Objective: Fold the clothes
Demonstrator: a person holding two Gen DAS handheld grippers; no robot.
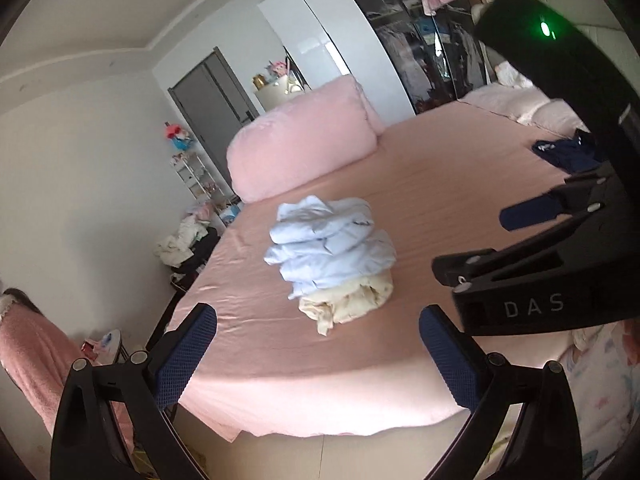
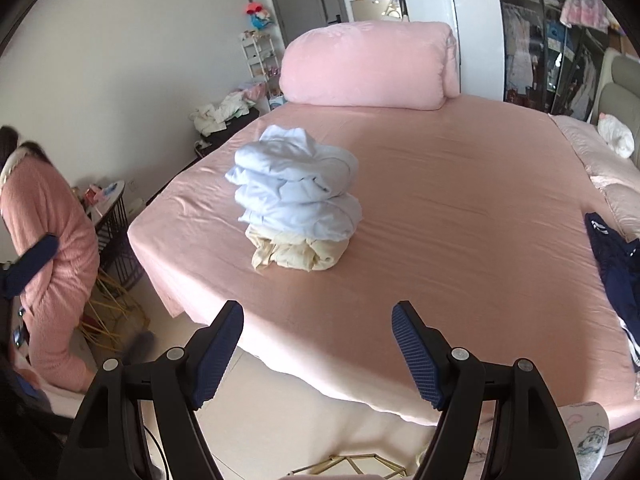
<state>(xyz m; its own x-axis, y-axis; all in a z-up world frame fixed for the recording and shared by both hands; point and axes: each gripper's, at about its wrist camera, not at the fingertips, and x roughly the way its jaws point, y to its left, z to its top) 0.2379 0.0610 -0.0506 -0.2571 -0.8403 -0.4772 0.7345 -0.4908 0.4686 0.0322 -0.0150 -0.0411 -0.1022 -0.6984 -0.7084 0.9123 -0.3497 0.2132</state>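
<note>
A stack of folded clothes sits on the pink bed: light blue garments on top of a cream one. The same stack shows in the right wrist view. A dark navy garment lies unfolded at the bed's right side, also in the right wrist view. My left gripper is open and empty above the bed's near corner. My right gripper is open and empty above the near edge; it also shows in the left wrist view.
A big pink rolled duvet lies at the bed's far end. Pillows lie at the right. A person in a pink sweater is at the left beside a small side table. A clothes pile lies beyond.
</note>
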